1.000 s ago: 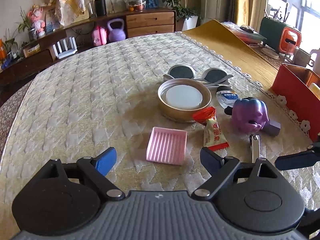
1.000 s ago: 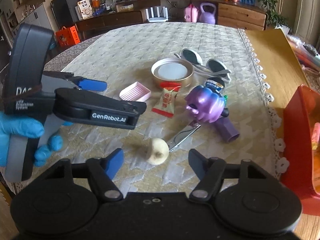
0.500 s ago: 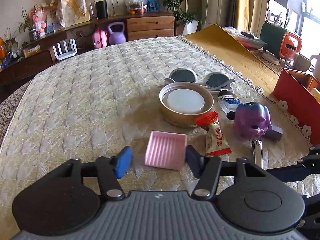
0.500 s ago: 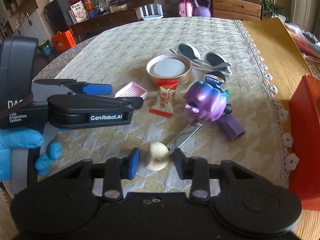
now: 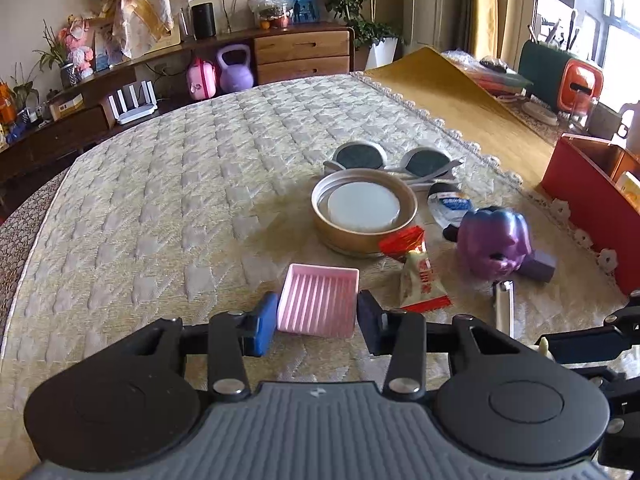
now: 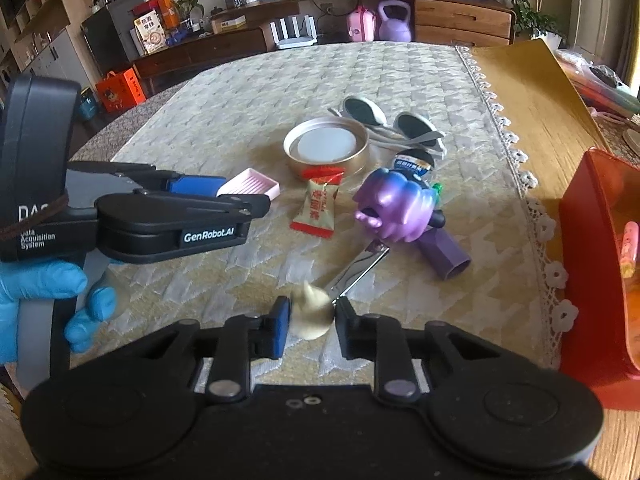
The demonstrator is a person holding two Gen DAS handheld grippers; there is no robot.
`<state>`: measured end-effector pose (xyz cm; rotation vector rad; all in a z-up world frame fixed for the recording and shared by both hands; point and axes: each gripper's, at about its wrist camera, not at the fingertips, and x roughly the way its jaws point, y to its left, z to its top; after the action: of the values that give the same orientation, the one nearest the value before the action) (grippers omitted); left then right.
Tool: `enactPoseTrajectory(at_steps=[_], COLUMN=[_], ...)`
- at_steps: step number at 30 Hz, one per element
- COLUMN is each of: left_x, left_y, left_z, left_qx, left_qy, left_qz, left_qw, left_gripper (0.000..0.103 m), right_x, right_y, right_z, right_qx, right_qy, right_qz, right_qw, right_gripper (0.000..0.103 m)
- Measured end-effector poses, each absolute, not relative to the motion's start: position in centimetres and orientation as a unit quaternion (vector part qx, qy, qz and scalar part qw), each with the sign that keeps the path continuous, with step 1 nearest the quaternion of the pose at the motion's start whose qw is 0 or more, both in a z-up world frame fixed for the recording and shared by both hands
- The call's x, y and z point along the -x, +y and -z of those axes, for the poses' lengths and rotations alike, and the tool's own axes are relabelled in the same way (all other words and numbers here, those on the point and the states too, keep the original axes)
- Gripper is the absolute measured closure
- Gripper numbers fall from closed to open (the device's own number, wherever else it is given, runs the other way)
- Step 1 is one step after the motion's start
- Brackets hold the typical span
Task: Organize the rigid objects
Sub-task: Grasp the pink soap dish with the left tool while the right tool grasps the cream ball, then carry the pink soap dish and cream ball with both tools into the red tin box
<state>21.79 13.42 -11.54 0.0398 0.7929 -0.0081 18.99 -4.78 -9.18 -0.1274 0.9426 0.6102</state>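
As both tools close from their wide spread, the left tool [image 5: 316, 320] brackets the pink ribbed tray [image 5: 318, 300] and the right tool [image 6: 308, 322] pinches the cream garlic-shaped piece [image 6: 310, 312], near on the tabletop [image 5: 160, 200]; lifting can follow.

My left tongs [image 5: 317, 322] closing around the pink ridged tray [image 5: 318, 300]

The tray sits between my blue and black pads on the quilted tabletop [image 5: 160, 208]. Beyond it lie a gold lid [image 5: 362, 216], a red snack packet [image 5: 418, 276], a purple toy [image 5: 494, 242] and sunglasses [image 5: 394, 160].
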Motion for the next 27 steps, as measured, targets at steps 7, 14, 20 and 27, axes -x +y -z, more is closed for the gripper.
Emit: enactPoseTrajectory(at_steps=[7, 14, 20, 27], left_x=[-20.9, -19.8, -19.1, -18.7], left_y=[12.7, 11.0, 8.9, 6.0], left_z=[10.0, 7.6, 5.7, 3.2], left_qx=[-0.020, -0.022, -0.028, -0.032], left_qy=[0.383, 0.378, 0.375, 0.364], left_qz=[0.006, 0.018, 0.033, 0.063], left_qw=[0.923, 0.926, 0.926, 0.929], left_gripper=[0.061, 0.061, 0.061, 0.061], right_x=[-18.6, -17.9, -17.3, -17.4], right_y=[-6.0, -7.7, -9.6, -12.3], right_z=[8.0, 5.5, 3.4, 1.3], right_qx=[0.051, 0.046, 0.042, 0.031], right_qy=[0.437, 0.413, 0.395, 0.377], right_qz=[-0.288, -0.287, -0.279, -0.265], right_qw=[0.851, 0.863, 0.874, 0.887], right_gripper=[0.080, 0.080, 0.080, 0.080])
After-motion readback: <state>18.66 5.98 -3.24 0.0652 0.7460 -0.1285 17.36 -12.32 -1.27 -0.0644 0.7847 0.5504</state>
